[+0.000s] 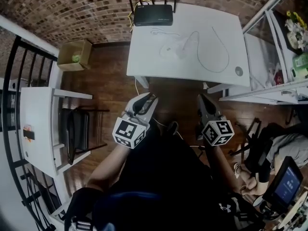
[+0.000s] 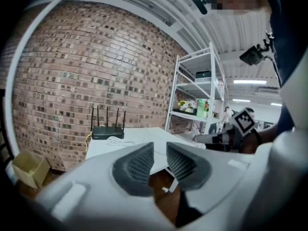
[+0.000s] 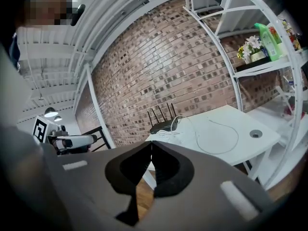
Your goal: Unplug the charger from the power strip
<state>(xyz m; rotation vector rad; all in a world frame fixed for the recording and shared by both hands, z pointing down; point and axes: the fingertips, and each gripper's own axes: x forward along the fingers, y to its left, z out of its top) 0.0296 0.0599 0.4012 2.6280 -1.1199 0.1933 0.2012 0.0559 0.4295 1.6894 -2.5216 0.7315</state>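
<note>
- White on white makes this hard to read: the white charger and white power strip show as one pale cluster (image 1: 174, 48) on the white rectangular table (image 1: 216, 18). It sits just on our side of the black antennaed router (image 1: 153, 14), and we cannot tell one from the other.
- Our left gripper (image 1: 148, 100) has its jaws apart with nothing between them. Our right gripper (image 1: 202, 100) is pressed closed and empty.
- Both hang well short of the router, off the table. The cluster lies straight ahead between them, and neither gripper is clearly closer.
- We judge the ready left gripper better placed to take the charger.
</note>
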